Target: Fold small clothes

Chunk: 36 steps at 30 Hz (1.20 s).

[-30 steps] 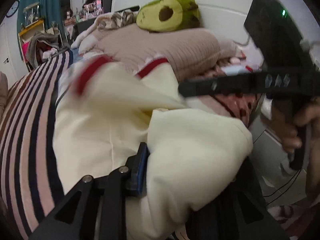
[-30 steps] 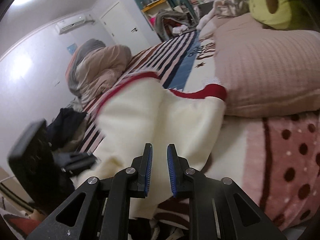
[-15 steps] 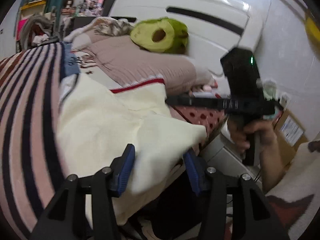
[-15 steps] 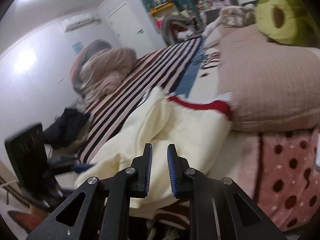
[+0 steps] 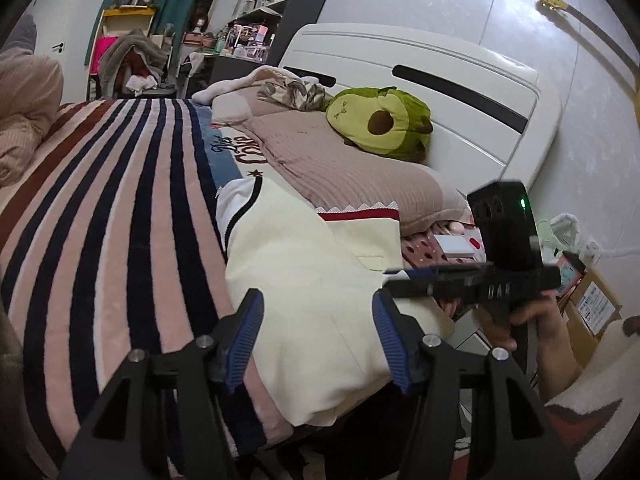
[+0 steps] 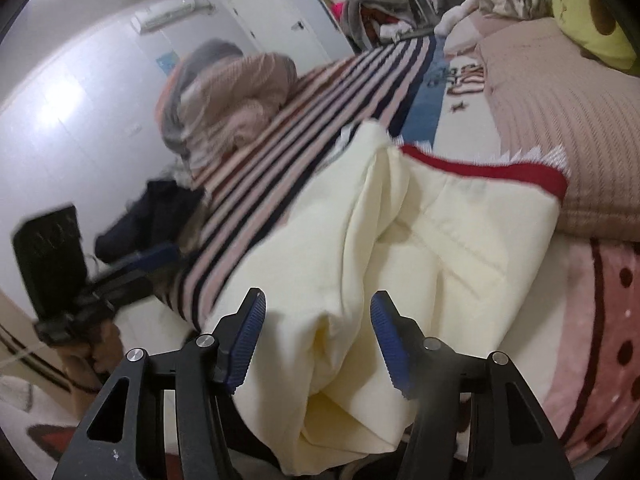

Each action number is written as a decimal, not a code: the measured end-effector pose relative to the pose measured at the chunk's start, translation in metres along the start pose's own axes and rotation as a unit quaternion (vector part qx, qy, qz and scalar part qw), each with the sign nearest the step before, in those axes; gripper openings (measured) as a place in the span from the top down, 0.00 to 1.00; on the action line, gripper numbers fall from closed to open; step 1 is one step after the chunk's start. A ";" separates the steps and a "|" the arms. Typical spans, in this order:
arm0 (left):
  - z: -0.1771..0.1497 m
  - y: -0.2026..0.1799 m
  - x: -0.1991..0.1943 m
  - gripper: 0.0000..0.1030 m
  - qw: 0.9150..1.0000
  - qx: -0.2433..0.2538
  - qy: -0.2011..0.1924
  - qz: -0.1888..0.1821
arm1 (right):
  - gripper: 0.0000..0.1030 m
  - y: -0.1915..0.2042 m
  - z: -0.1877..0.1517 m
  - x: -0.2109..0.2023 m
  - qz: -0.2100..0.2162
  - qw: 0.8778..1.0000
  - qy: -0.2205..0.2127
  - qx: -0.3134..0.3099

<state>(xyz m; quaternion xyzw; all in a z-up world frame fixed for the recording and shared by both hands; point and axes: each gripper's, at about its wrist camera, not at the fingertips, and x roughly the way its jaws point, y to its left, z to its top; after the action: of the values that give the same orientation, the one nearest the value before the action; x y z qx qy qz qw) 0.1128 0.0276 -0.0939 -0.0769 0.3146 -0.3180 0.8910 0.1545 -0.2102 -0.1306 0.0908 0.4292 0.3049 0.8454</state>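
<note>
Cream fabric garment with red ribbed trim [image 5: 320, 280] lies folded at the near edge of the striped pink-and-navy bed blanket [image 5: 120, 220], beside a ribbed mauve pillow [image 5: 352, 168]. Left claw [image 5: 318, 338] and right claw [image 6: 318, 338] are both opening, blue pads clear of the cloth between them.

Low in the frame, the right gripper [image 6: 318, 338] has its blue-padded jaws opening, with a fold of the cream garment [image 6: 404, 264] between them and the pads clear of the cloth. The garment's red-trimmed edge [image 6: 484, 168] lies right of centre against a pink ribbed pillow [image 6: 560, 92]. A striped blanket [image 6: 320, 120] runs to the upper centre. The left gripper [image 6: 156, 256] is blurred at the left edge.
</note>
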 end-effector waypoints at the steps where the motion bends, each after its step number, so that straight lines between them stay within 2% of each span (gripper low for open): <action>1: -0.001 0.001 0.001 0.47 1.000 -0.002 0.003 0.005 | 0.72 0.003 -0.004 0.003 -0.002 1.000 0.007 -0.009; 2: -0.002 0.003 0.004 0.47 1.000 -0.005 0.006 0.010 | 0.90 0.005 -0.008 0.005 -0.001 1.000 0.013 -0.019; 3: -0.004 0.004 0.004 0.46 1.000 -0.008 0.009 0.011 | 0.92 0.006 -0.014 0.006 -0.005 0.999 0.020 -0.027; 6: -0.003 0.012 0.018 0.38 0.999 -0.029 0.021 0.015 | 0.95 0.003 -0.032 0.007 -0.027 0.998 0.045 -0.036; 12: -0.001 0.023 0.050 0.36 0.997 -0.058 0.047 -0.002 | 0.94 -0.024 -0.061 0.006 -0.027 0.997 0.067 0.019; 16: 0.007 0.024 0.068 0.36 0.996 -0.062 0.060 -0.011 | 0.79 -0.030 -0.057 -0.004 -0.012 0.998 0.048 0.038; 18: 0.012 0.024 0.072 0.36 0.996 -0.065 0.061 -0.020 | 0.57 -0.036 -0.052 -0.017 -0.007 0.999 0.027 0.045; 19: 0.014 0.026 0.073 0.36 0.995 -0.069 0.062 -0.023 | 0.54 -0.040 -0.049 -0.023 -0.004 0.999 0.016 0.051; 21: 0.018 0.031 0.076 0.36 0.995 -0.075 0.065 -0.024 | 0.39 -0.053 -0.044 -0.034 -0.003 0.997 -0.005 0.079; 24: 0.022 0.041 0.084 0.36 0.993 -0.087 0.075 -0.038 | 0.33 -0.076 -0.041 -0.042 -0.005 0.992 -0.017 0.122; 27: 0.024 0.052 0.096 0.36 0.988 -0.112 0.090 -0.058 | 0.26 -0.089 -0.040 -0.034 -0.003 0.989 0.004 0.145; 29: 0.024 0.061 0.105 0.36 0.984 -0.129 0.102 -0.070 | 0.26 -0.093 -0.038 -0.024 0.023 0.987 0.024 0.156; 32: 0.022 0.067 0.115 0.37 0.980 -0.139 0.115 -0.079 | 0.19 -0.095 -0.038 -0.006 0.075 0.980 0.044 0.179; 36: 0.017 0.076 0.131 0.36 0.973 -0.160 0.135 -0.096 | 0.16 -0.099 -0.032 0.012 0.106 0.974 0.052 0.192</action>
<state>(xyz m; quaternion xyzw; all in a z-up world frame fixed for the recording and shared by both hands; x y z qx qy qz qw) 0.2415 0.0058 -0.1729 -0.2043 0.4703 -0.3548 0.7818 0.1782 -0.2853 -0.1989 0.2801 0.5106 0.3088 0.7520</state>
